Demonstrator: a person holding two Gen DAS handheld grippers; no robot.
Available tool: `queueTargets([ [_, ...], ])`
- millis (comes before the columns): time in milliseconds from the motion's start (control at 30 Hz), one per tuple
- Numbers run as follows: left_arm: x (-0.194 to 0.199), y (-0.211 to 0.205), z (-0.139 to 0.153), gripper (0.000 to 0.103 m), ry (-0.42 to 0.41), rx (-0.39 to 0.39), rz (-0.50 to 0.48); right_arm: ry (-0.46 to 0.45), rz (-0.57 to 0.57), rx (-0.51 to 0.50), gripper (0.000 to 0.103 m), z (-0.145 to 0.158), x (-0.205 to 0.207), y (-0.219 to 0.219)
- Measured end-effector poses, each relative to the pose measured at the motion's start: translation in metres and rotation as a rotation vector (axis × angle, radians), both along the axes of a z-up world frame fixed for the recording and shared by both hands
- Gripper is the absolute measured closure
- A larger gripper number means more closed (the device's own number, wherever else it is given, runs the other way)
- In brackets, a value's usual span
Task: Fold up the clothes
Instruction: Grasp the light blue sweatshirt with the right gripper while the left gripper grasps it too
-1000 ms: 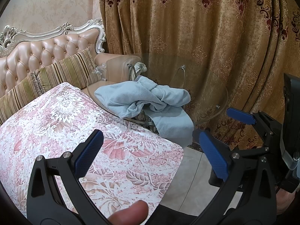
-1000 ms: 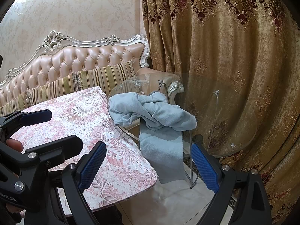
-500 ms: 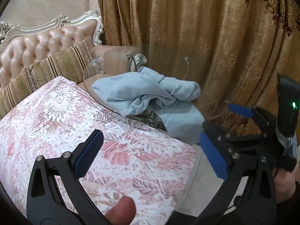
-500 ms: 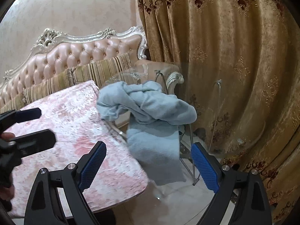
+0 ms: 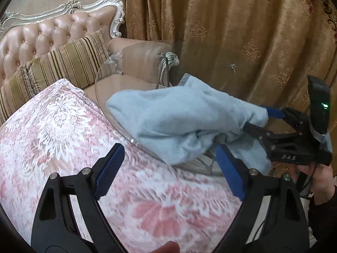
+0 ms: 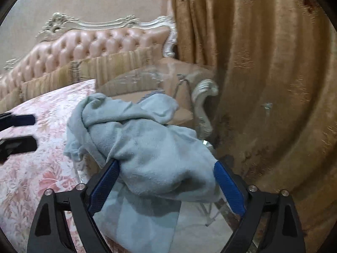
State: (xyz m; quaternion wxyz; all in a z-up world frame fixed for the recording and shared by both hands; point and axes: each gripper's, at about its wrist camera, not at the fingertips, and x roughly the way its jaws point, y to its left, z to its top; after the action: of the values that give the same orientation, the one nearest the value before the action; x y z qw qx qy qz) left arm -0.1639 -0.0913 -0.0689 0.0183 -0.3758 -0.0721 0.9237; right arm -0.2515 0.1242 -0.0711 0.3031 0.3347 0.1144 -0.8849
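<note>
Now both closer: right gripper closing around blue towel; left gripper closing, empty.

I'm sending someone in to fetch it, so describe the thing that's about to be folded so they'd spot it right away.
Find the pink tufted sofa by the gold curtain. In front of its arm stands a round glass table, beside the pink floral cloth. Bunched on the glass, hanging over its edge, is a pale blue towel, the only blue fabric there.
</note>
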Motion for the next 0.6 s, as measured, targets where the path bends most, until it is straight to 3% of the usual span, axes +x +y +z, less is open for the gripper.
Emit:
queueTargets([
  [33,-0.005,-0.001,0.000,0.013,0.001,-0.003,-0.006,-0.018,0.016,-0.013,0.051,0.000,-0.004,0.001],
  [233,-0.039,0.017,0.001,0.014,0.015,-0.038,-0.133,-0.039,0.055,-0.055,0.062,0.010,-0.010,0.007],
  [300,-0.053,0.026,0.000,0.020,0.003,-0.050,-0.183,-0.043,0.061,-0.070,0.065,0.015,-0.011,0.010],
  [333,-0.060,0.030,-0.001,0.031,-0.005,-0.055,-0.207,-0.043,0.061,-0.074,0.066,0.018,-0.012,0.010],
  [367,-0.065,0.032,-0.002,0.049,-0.031,-0.049,-0.222,-0.041,0.059,-0.075,0.067,0.021,-0.014,0.011],
  [400,-0.069,0.035,-0.002,0.057,-0.058,-0.044,-0.237,-0.040,0.057,-0.074,0.067,0.023,-0.015,0.012],
  [600,-0.070,0.037,0.013,0.079,-0.079,-0.039,-0.239,-0.030,0.051,-0.079,0.067,0.028,-0.019,0.015],
])
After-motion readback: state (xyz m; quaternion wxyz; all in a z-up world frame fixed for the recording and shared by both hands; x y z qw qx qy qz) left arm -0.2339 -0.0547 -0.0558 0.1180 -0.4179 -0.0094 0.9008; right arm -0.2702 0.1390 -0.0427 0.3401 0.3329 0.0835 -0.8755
